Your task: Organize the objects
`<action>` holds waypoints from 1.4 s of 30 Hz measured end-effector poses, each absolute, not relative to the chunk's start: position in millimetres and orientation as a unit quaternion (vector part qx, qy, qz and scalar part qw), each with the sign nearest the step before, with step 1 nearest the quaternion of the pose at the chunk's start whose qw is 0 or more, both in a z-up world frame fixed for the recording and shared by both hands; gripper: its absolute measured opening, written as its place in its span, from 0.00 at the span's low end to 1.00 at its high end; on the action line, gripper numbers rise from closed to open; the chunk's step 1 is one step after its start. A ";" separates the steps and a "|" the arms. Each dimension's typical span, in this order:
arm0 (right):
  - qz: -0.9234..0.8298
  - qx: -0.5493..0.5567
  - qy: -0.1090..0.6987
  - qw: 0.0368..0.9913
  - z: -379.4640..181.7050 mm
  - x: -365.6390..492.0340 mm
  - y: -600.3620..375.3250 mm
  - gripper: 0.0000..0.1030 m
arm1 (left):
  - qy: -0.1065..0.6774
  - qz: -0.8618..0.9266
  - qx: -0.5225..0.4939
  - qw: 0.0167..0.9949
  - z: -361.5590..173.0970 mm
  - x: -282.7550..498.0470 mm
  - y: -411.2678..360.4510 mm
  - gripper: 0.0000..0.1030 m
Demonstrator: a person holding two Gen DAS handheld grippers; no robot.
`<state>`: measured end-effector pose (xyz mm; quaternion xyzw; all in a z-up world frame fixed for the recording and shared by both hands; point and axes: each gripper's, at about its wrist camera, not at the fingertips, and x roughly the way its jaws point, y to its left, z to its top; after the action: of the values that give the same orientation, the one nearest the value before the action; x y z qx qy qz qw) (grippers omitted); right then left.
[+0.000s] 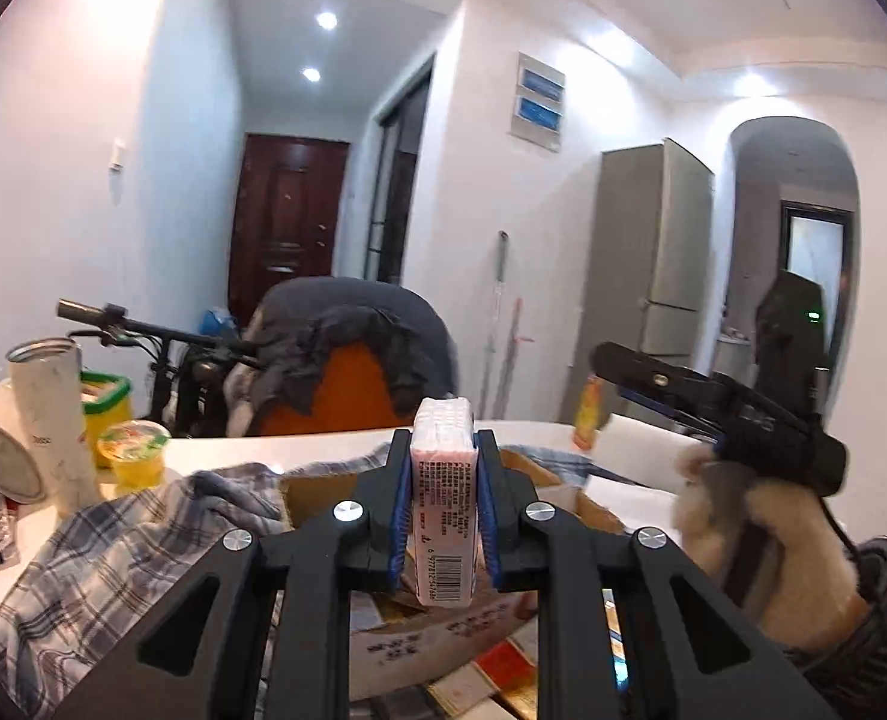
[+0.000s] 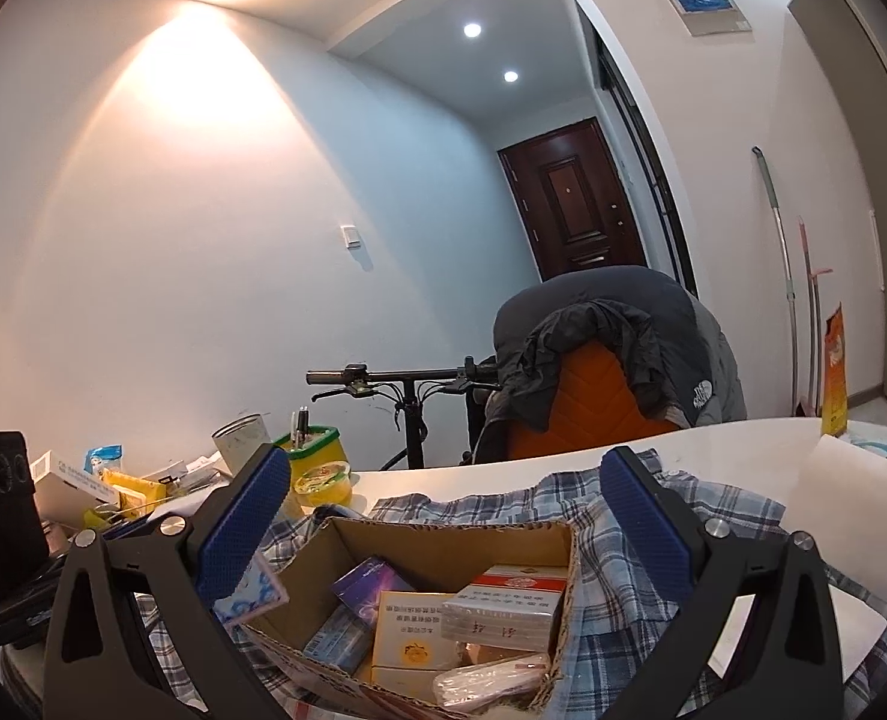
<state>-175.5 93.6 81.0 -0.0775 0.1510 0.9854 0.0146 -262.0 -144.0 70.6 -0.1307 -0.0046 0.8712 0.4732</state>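
Note:
My left gripper [image 1: 443, 439] is shut on a slim pink packet [image 1: 443, 480] with a barcode, held upright above an open cardboard box [image 1: 317, 489]. In the right wrist view, that box [image 2: 443, 540] lies on a plaid shirt [image 2: 623, 516] and holds a purple box [image 2: 371, 591], a yellow-and-white box [image 2: 410, 630], a red-and-white carton [image 2: 503, 600] and a blue packet [image 2: 335, 642]. My right gripper [image 2: 443, 468] stands open over the box, nothing between its blue pads [image 2: 242, 528]. A hand [image 1: 761, 534] holds it at the right in the left wrist view.
The white table [image 2: 503, 468] carries clutter at the left: a white tumbler [image 1: 53, 420], a yellow tub with a green rim [image 2: 317, 450], a jelly cup [image 1: 134, 453] and small packets. Behind it stand an orange chair draped with a dark jacket [image 2: 611, 348] and bike handlebars [image 2: 401, 375].

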 end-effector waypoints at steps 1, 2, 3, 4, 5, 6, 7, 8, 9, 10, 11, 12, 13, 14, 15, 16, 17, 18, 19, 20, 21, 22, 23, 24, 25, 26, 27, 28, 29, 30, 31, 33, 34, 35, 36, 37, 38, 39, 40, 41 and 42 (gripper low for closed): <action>0.986 -0.076 0.145 0.013 81.7 -175.4 91.1 1.00 | -0.007 0.873 -0.127 0.471 70.4 -261.9 -145.3 0.20; 0.987 -0.075 0.141 0.010 82.5 -175.1 89.2 1.00 | -0.009 0.874 -0.125 0.469 70.5 -262.1 -145.8 0.20; 0.988 -0.074 0.136 0.006 83.4 -175.2 86.8 1.00 | -0.009 0.875 -0.126 0.467 69.5 -263.3 -144.4 0.20; 0.989 -0.073 0.132 -0.001 84.0 -175.1 84.3 1.00 | -0.007 0.877 -0.127 0.463 68.9 -263.9 -143.8 0.20; 0.989 -0.071 0.130 -0.006 84.4 -174.8 82.4 1.00 | -0.004 0.877 -0.130 0.462 66.8 -265.0 -142.0 0.20; 0.989 -0.070 0.127 -0.012 84.9 -174.5 80.2 1.00 | -0.003 0.878 -0.133 0.460 65.7 -265.9 -141.1 0.20; 0.990 -0.070 0.125 -0.018 85.4 -174.0 78.4 1.00 | -0.002 0.879 -0.136 0.458 63.7 -268.1 -140.2 0.20; 0.990 -0.072 0.123 -0.023 86.0 -174.2 76.9 1.00 | -0.001 0.879 -0.140 0.456 62.4 -269.7 -139.0 0.20; 0.989 -0.075 0.121 -0.028 86.3 -174.2 75.7 1.00 | 0.001 0.880 -0.142 0.452 61.4 -270.4 -137.9 0.20; 0.989 -0.079 0.119 -0.030 87.2 -174.2 75.1 1.00 | 0.005 0.883 -0.143 0.447 60.5 -270.7 -136.8 0.20; 0.989 -0.080 0.118 -0.033 88.1 -173.2 75.1 1.00 | 0.007 0.884 -0.144 0.445 59.3 -271.4 -135.9 0.20; 0.989 -0.082 0.118 -0.038 89.1 -172.4 75.4 1.00 | 0.008 0.884 -0.146 0.444 58.6 -271.7 -135.5 0.20; 0.988 -0.086 0.118 -0.044 90.1 -172.3 75.7 1.00 | 0.007 0.885 -0.146 0.443 58.3 -271.9 -135.5 0.20; 0.988 -0.094 0.116 -0.051 91.0 -172.8 75.4 1.00 | 0.005 0.886 -0.145 0.441 58.2 -272.0 -136.0 0.20; 0.986 -0.108 0.110 -0.061 92.1 -173.8 73.7 1.00 | 0.004 0.885 -0.146 0.442 58.2 -272.5 -136.4 0.20; 0.985 -0.123 0.099 -0.076 93.4 -175.0 71.4 1.00 | 0.002 0.885 -0.147 0.442 57.5 -274.1 -136.7 0.20; 0.982 -0.137 0.079 -0.099 95.1 -175.0 66.7 1.00 | 0.000 0.885 -0.148 0.441 57.3 -274.9 -137.3 0.20; 0.979 -0.149 0.055 -0.128 95.2 -174.0 61.7 1.00 | -0.002 0.885 -0.150 0.441 56.9 -275.9 -137.7 0.20; 0.973 -0.163 0.024 -0.163 94.1 -172.2 55.1 1.00 | -0.004 0.884 -0.152 0.441 56.5 -276.8 -138.2 0.20; 0.964 -0.176 -0.009 -0.199 89.9 -168.8 48.0 1.00 | -0.005 0.884 -0.153 0.441 57.2 -276.7 -138.0 0.20; 0.954 -0.187 -0.039 -0.232 84.6 -164.5 42.4 1.00 | -0.006 0.883 -0.155 0.442 57.1 -277.4 -138.1 0.20; 0.942 -0.197 -0.060 -0.264 78.1 -160.3 38.2 1.00 | -0.007 0.883 -0.156 0.443 57.0 -277.7 -138.4 0.20; 0.932 -0.208 -0.071 -0.290 71.4 -157.6 35.7 1.00 | -0.007 0.883 -0.156 0.443 57.3 -277.3 -138.4 0.20; 0.922 -0.219 -0.074 -0.310 66.2 -157.3 35.4 1.00 | -0.006 0.882 -0.156 0.444 57.1 -277.0 -138.2 0.20; 0.915 -0.232 -0.068 -0.324 61.8 -158.7 37.2 1.00 | -0.005 0.882 -0.156 0.445 56.8 -276.6 -137.8 0.20; 0.911 -0.240 -0.060 -0.330 58.7 -159.9 39.6 1.00 | -0.003 0.882 -0.155 0.445 56.5 -276.1 -137.4 0.20; 0.908 -0.249 -0.049 -0.333 55.9 -161.8 43.5 1.00 | -0.002 0.882 -0.155 0.446 57.1 -275.8 -137.3 0.20; 0.904 -0.261 -0.038 -0.336 53.5 -163.5 48.5 1.00 | -0.001 0.881 -0.156 0.447 56.7 -275.6 -137.3 0.20; 0.898 -0.275 -0.023 -0.344 51.1 -165.0 53.0 1.00 | 0.000 0.881 -0.156 0.447 56.5 -275.4 -137.2 0.20; 0.891 -0.282 -0.014 -0.356 48.5 -163.2 57.4 1.00 | 0.000 0.881 -0.156 0.447 56.2 -275.4 -137.1 0.20; 0.887 -0.284 -0.012 -0.364 45.9 -160.8 60.7 1.00 | -0.001 0.880 -0.157 0.448 56.6 -275.3 -137.2 0.20; 0.881 -0.293 -0.006 -0.370 39.2 -159.6 67.4 1.00 | -0.002 0.880 -0.157 0.449 56.8 -275.1 -136.9 0.20; 0.877 -0.298 0.002 -0.377 36.6 -160.4 70.1 1.00 | -0.003 0.879 -0.158 0.450 56.4 -275.2 -136.7 0.20; 0.875 -0.301 0.006 -0.380 35.7 -160.7 73.8 0.99 | -0.003 0.878 -0.159 0.451 56.1 -275.3 -136.4 0.20; 0.875 -0.305 0.006 -0.375 33.1 -161.6 76.4 0.96 | -0.004 0.878 -0.159 0.451 55.8 -275.2 -136.2 0.20; 0.874 -0.313 0.008 -0.372 29.0 -163.7 78.2 0.93 | -0.003 0.878 -0.160 0.451 56.2 -274.8 -136.5 0.20; 0.872 -0.319 0.008 -0.371 25.3 -166.3 78.0 0.93 | -0.003 0.878 -0.160 0.452 56.0 -274.7 -136.7 0.20; 0.871 -0.325 0.005 -0.369 21.7 -168.7 77.3 0.93 | -0.003 0.878 -0.159 0.451 55.8 -274.2 -136.5 0.20; 0.868 -0.333 0.002 -0.369 17.3 -170.8 75.7 0.92 | -0.003 0.878 -0.159 0.452 55.5 -273.8 -136.2 0.20; 0.864 -0.339 -0.001 -0.371 14.6 -170.7 74.8 0.92 | -0.002 0.877 -0.160 0.453 55.3 -273.5 -135.9 0.20; 0.862 -0.342 -0.006 -0.373 11.8 -171.5 73.5 0.90 | -0.002 0.877 -0.160 0.452 56.5 -273.7 -136.5 0.20</action>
<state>-171.5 73.5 11.8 -0.3423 -0.0059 0.8624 -0.3728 -273.7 -136.5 56.5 -0.1595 -0.0019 0.8774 0.4525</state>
